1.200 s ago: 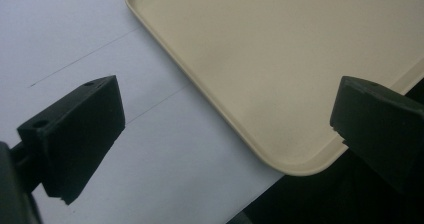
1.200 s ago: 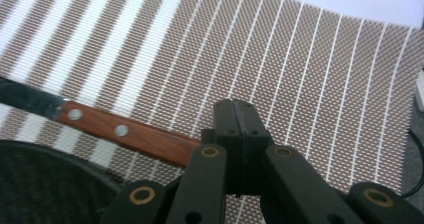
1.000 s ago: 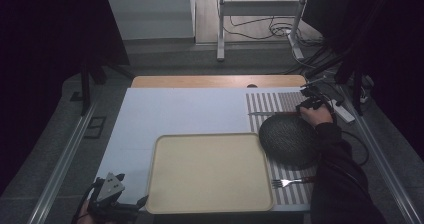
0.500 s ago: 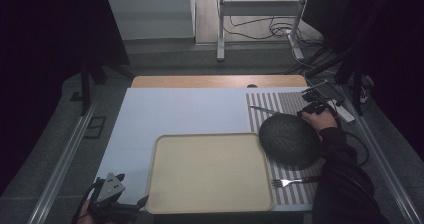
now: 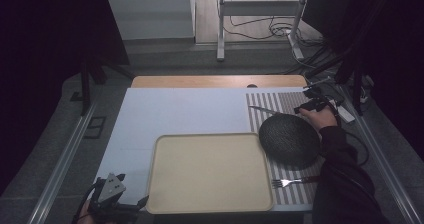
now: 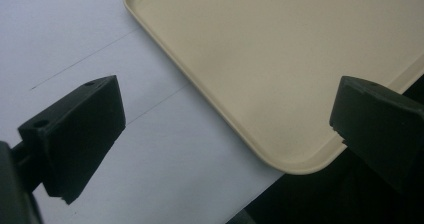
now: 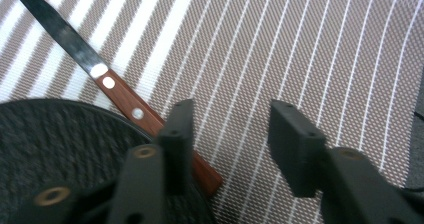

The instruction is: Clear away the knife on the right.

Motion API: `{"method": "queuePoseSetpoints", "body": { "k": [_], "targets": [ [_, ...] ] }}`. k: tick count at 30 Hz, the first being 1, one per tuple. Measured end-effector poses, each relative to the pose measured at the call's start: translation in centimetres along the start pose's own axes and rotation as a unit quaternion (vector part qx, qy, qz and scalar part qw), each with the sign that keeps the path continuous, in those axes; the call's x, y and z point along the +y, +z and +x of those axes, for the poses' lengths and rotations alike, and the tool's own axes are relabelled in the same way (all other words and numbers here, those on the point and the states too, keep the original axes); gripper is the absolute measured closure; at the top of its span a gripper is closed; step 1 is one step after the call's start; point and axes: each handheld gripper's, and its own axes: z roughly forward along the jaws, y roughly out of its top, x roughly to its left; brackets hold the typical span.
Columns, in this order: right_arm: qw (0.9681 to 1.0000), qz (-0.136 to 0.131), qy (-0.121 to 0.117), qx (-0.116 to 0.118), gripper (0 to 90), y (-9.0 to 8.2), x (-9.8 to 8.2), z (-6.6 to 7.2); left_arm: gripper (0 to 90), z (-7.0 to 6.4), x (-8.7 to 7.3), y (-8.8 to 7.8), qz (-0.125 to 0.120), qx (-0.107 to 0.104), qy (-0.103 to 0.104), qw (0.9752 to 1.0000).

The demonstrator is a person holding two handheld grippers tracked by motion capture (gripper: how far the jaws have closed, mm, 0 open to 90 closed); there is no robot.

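We see a knife (image 7: 102,79) with a reddish-brown riveted handle lying on a striped placemat (image 7: 280,49), its blade pointing away and its handle end just beside the rim of a dark round textured plate (image 5: 289,140). Our right gripper (image 7: 227,134) hovers over the handle end with its jaws apart, holding nothing. On the same placemat, nearer the person, a fork (image 5: 292,182) lies beside the plate. A large beige tray (image 5: 209,173) sits in the middle of the white table (image 5: 180,111). Our left gripper (image 6: 225,134) hangs over the tray's near corner, jaws spread wide and empty.
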Motion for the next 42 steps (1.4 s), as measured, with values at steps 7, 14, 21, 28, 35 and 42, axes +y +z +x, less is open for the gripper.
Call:
{"method": "queuePoseSetpoints", "body": {
  "k": [7, 14, 21, 28, 35, 42],
  "targets": [
    [1.0, 0.002, -0.006, 0.006, 32.9, 0.1, 0.9, 1.4, 1.5, -0.1, 0.0, 0.0, 0.002, 0.002, 0.003, 1.0],
    [0.9997, -0.001, -0.017, 0.019, 20.2, 0.6, 1.7, 2.8, 1.5, -0.1, 0.0, 0.1, 0.004, 0.002, 0.005, 1.0],
    [0.9986, 0.005, -0.044, 0.029, 14.9, 1.5, 2.5, 4.2, 1.6, -0.1, 0.1, 0.1, 0.005, 0.002, 0.006, 1.0],
    [0.9969, 0.023, -0.066, 0.035, 14.1, 3.0, 3.2, 5.0, 1.6, -0.1, 0.1, 0.1, 0.005, 0.002, 0.004, 1.0],
    [0.9953, 0.043, -0.08, 0.033, 20.1, 4.1, 3.4, 5.0, 1.7, 0.0, 0.1, 0.1, 0.005, 0.002, 0.003, 1.0],
    [0.9938, 0.046, -0.097, 0.029, 42.4, 4.0, 3.3, 4.5, 1.7, -0.1, 0.1, 0.1, 0.006, 0.002, 0.005, 1.0]
  ]
}}
